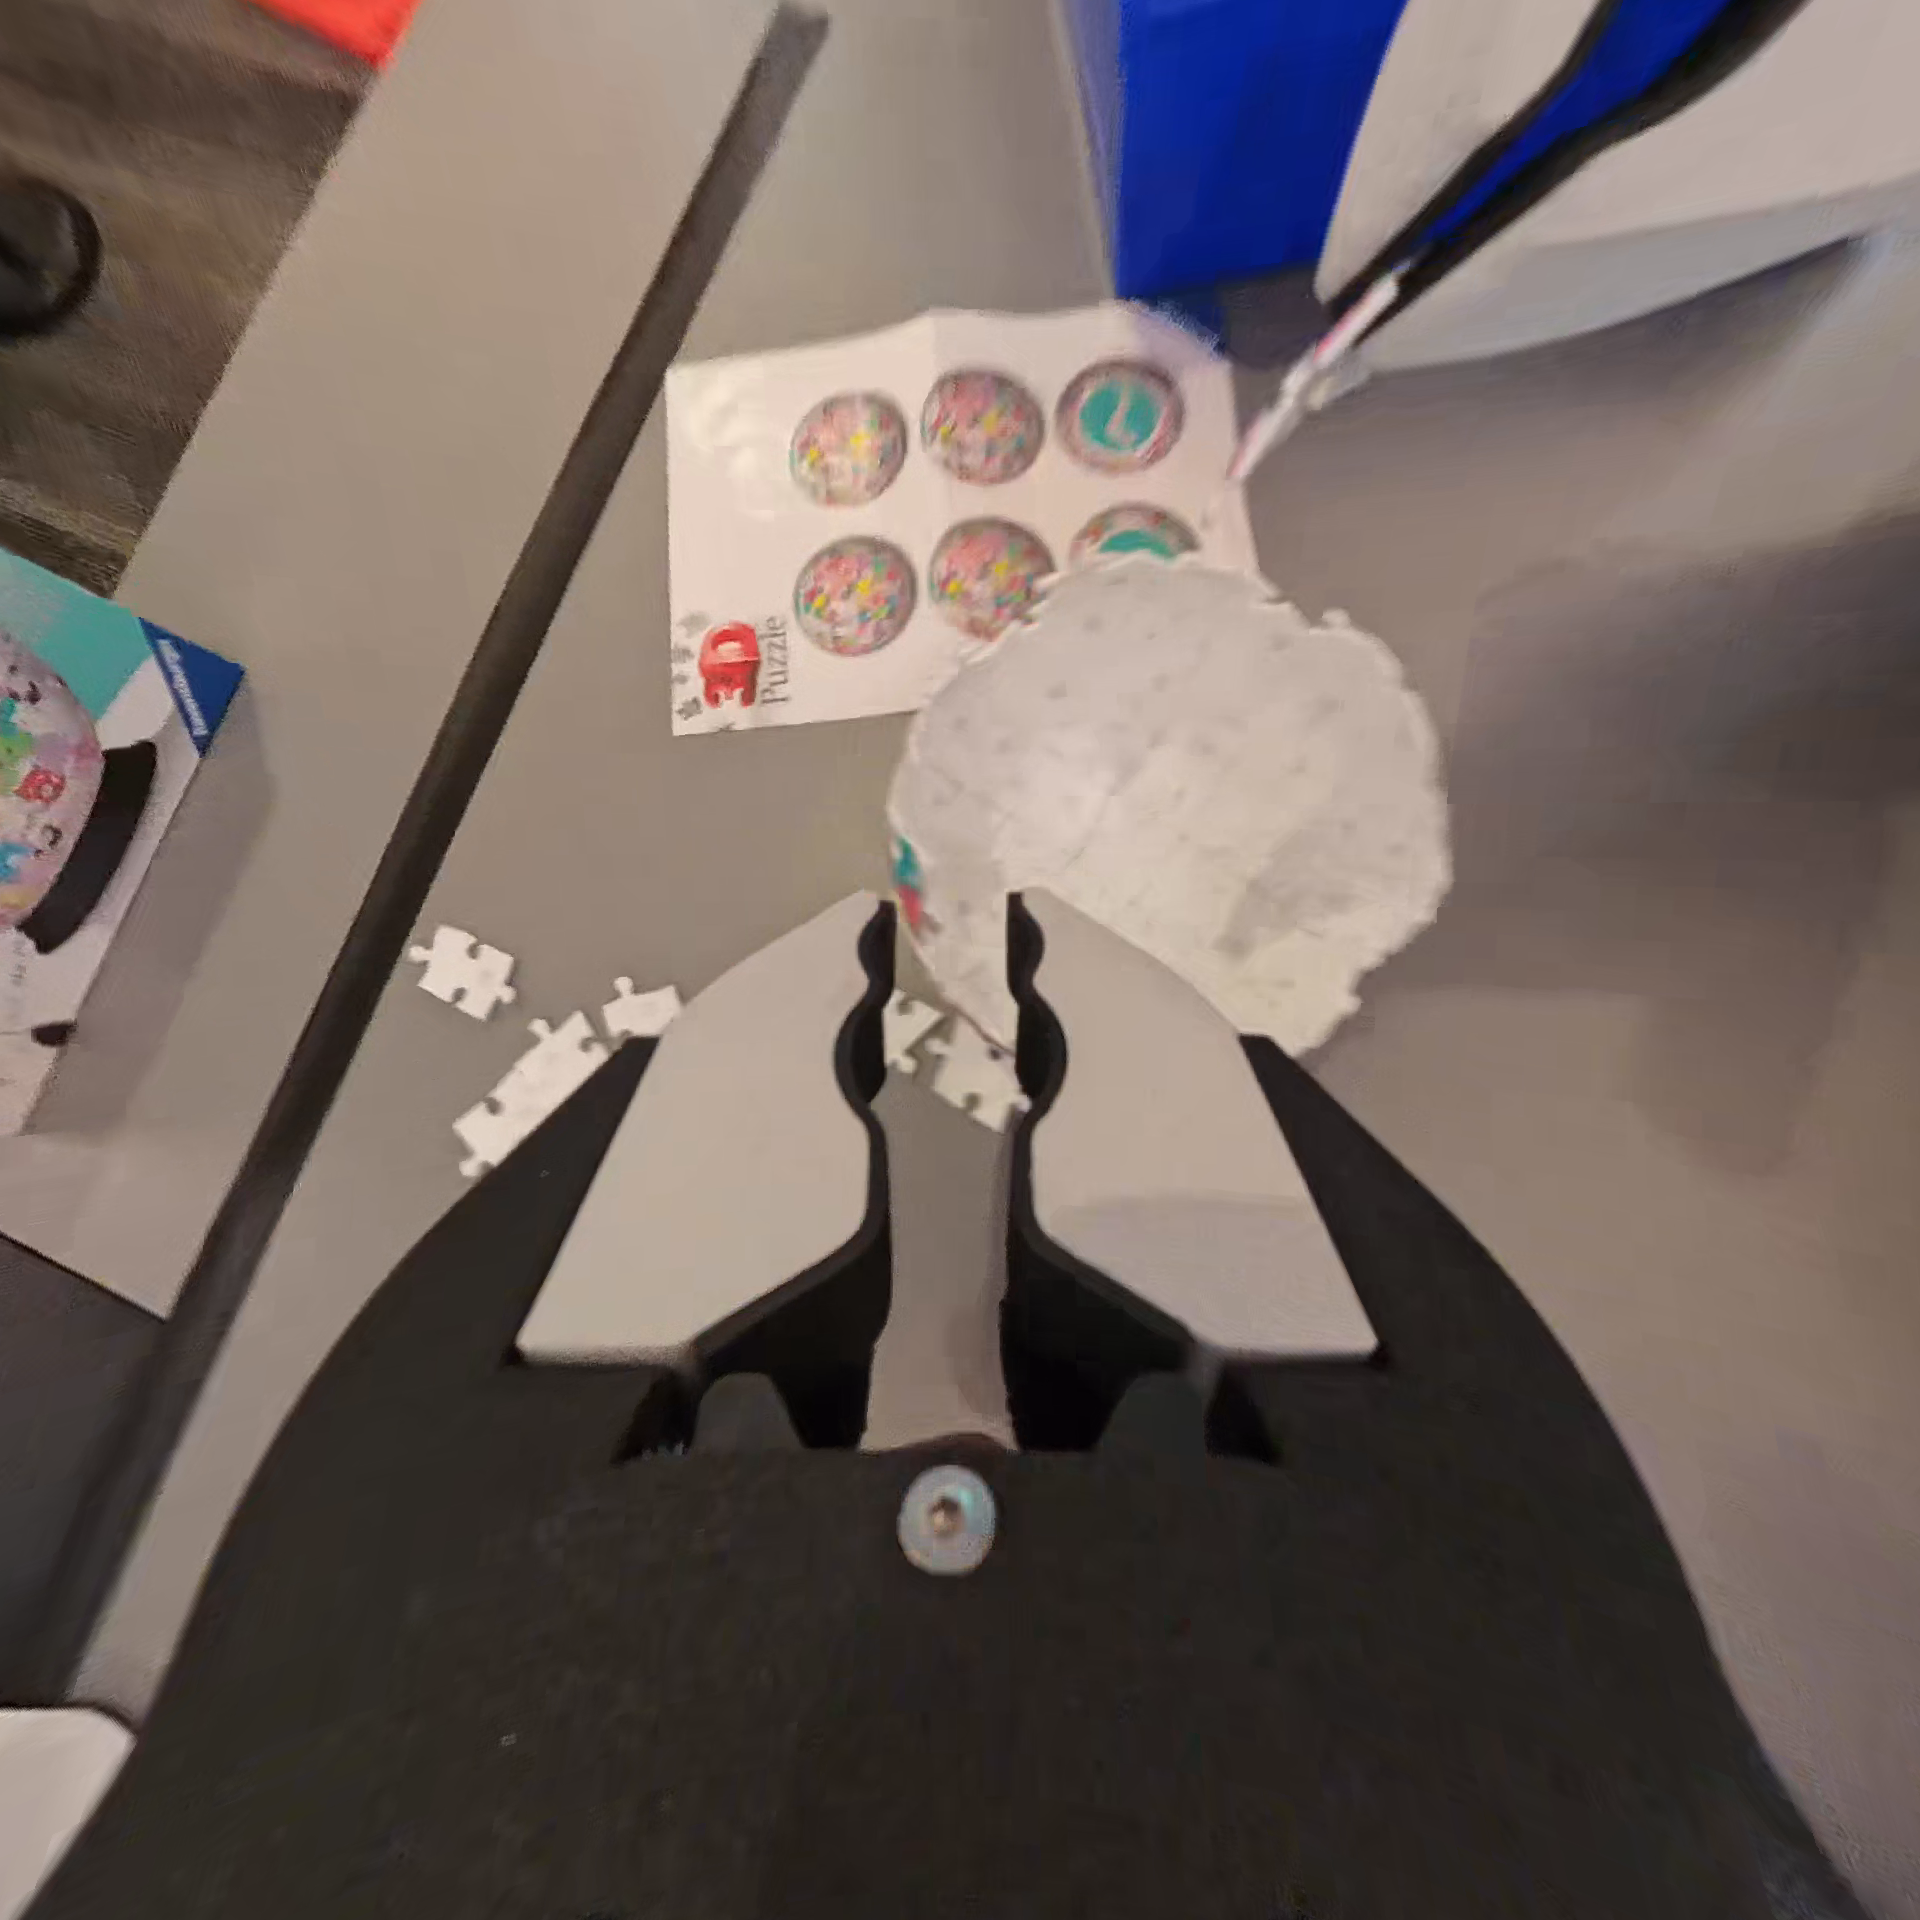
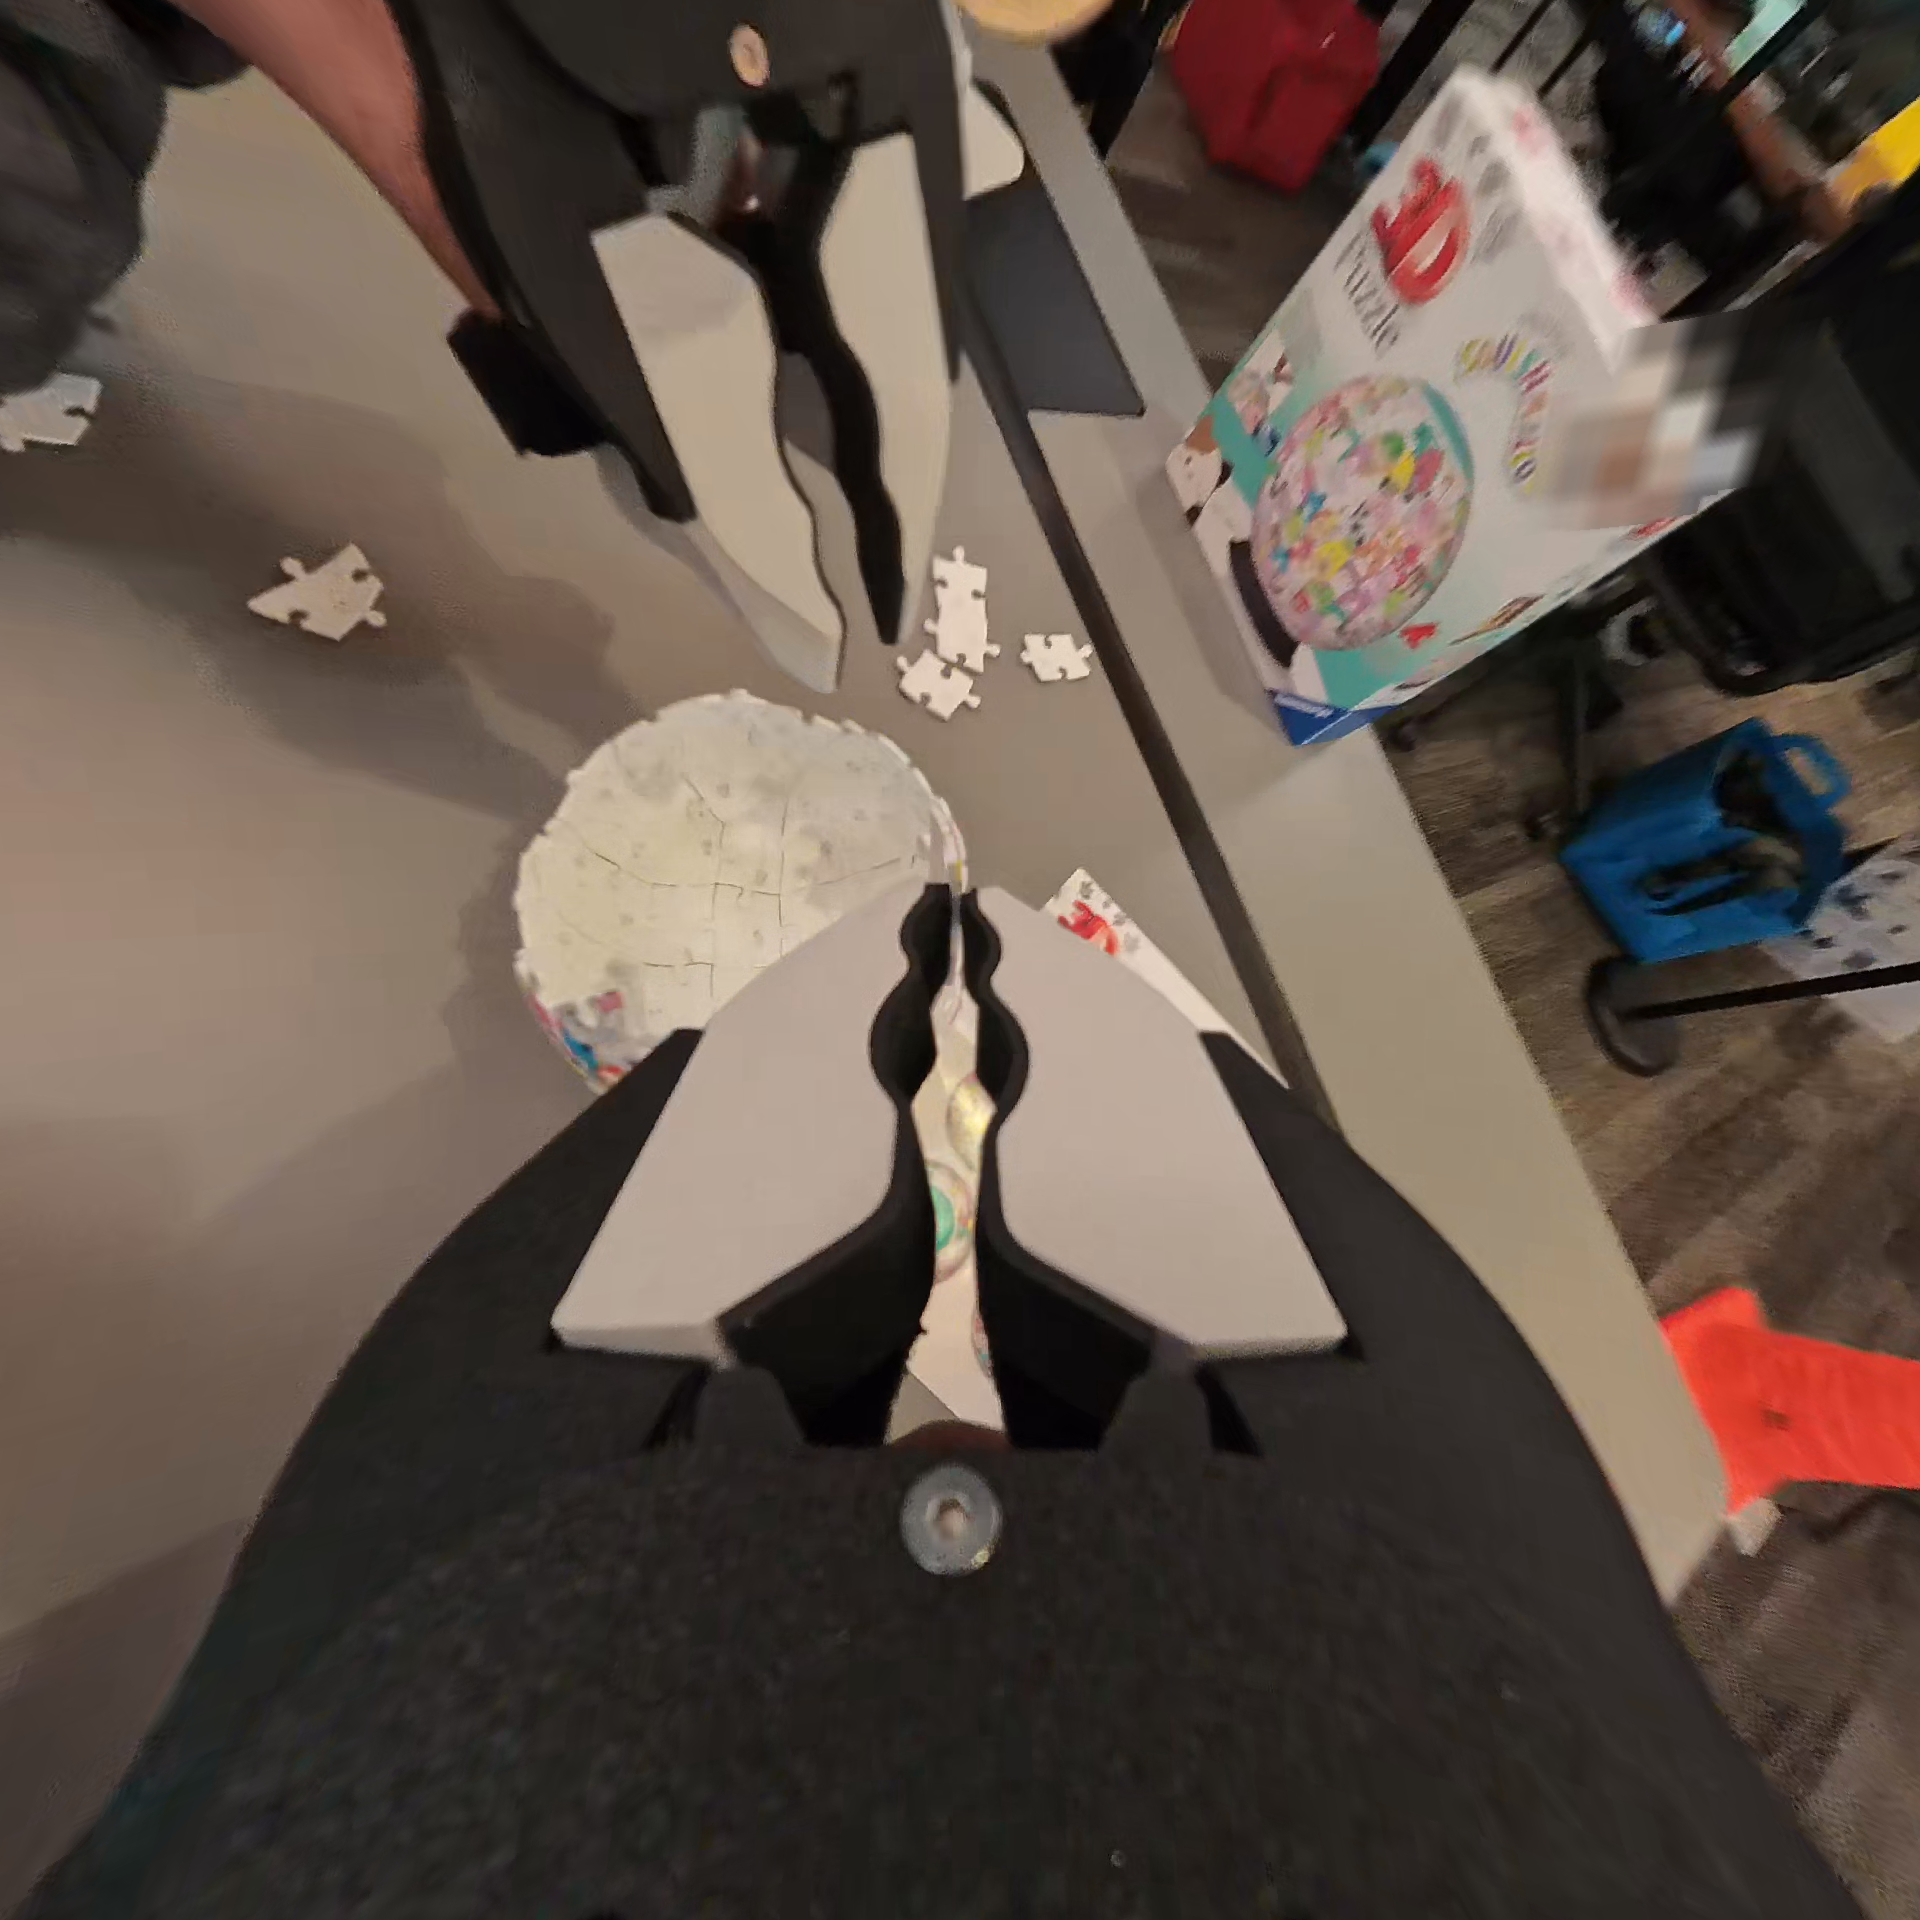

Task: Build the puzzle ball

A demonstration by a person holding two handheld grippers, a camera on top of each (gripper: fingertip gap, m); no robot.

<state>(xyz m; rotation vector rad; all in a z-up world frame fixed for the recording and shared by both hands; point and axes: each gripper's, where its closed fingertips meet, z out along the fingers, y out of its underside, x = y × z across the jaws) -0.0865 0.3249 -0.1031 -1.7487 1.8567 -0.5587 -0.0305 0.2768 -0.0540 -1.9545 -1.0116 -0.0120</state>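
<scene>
Right hand-held gripper [image 2: 954, 902] pinching half-built puzzle ball [image 2: 727, 883] rim; left hand-held gripper [image 1: 945, 920] apart. Risks popping seams, tipping shell off counter [image 2: 260, 1039].

My left gripper [image 1: 948, 920] points to 12 o'clock in its own wrist view, fingers parted by a narrow gap, nothing clamped between them. In the right wrist view it comes in from 12 o'clock, tilted, tips aimed toward 6 o'clock, with my forearm [image 2: 400, 156] behind it at 11 o'clock. My right gripper [image 2: 956, 899] points to 12 o'clock, fingers nearly together, pinching a thin puzzle piece [image 1: 1283, 400] edge-on. In the left wrist view it enters from 1 o'clock, blurred, tips angled toward 7 o'clock.
</scene>
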